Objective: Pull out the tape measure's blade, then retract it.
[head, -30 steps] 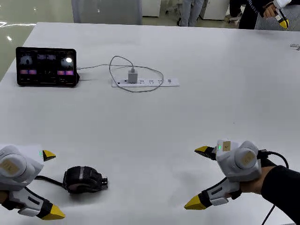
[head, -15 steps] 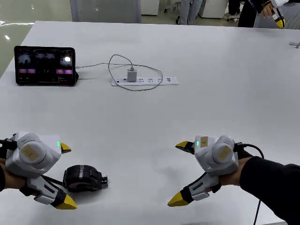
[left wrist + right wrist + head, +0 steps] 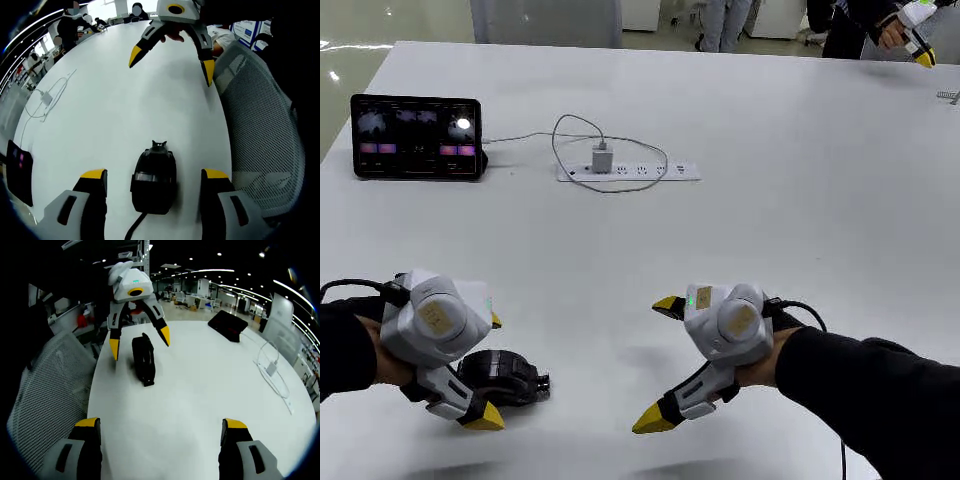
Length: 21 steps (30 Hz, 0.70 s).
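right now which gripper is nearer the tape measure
Left. The left gripper has its open jaws on either side of the tape measure; the right gripper hovers open, well off to its right.

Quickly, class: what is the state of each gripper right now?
Left gripper: open, jaws astride the tape measure, not touching it.
Right gripper: open, holding nothing.
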Available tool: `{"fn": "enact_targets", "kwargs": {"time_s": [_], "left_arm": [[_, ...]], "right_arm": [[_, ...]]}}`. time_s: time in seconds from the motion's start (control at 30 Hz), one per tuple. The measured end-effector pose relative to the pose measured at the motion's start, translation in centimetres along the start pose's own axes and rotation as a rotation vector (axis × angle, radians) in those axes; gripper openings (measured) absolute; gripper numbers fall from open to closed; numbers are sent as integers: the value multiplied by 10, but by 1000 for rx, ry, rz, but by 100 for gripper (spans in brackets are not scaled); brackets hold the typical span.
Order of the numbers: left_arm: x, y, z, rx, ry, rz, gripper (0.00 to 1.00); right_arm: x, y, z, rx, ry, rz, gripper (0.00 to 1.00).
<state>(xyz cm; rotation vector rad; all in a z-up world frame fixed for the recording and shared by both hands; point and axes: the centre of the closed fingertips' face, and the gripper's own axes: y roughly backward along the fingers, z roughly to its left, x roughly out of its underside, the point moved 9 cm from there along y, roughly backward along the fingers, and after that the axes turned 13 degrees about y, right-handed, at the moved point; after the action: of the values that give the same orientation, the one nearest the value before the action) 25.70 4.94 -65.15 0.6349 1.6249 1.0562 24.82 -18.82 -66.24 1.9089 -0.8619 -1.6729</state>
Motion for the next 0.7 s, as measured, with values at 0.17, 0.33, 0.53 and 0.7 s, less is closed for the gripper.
{"fn": "enact_targets", "kwargs": {"time_s": [0.17, 0.33, 0.53, 0.7], "left_arm": [[0, -8, 0, -15, -30, 34, 69], [-1, -13, 3, -23, -42, 33, 63], [-1, -15, 1, -35, -69, 32, 59], [2, -19, 1, -11, -68, 61, 42]], "right_arm": [[-8, -18, -1, -36, 26, 7, 99], [-18, -33, -1, -56, 28, 0, 99], [-29, -47, -1, -73, 21, -21, 99], [-34, -58, 2, -101, 42, -33, 99]]}}
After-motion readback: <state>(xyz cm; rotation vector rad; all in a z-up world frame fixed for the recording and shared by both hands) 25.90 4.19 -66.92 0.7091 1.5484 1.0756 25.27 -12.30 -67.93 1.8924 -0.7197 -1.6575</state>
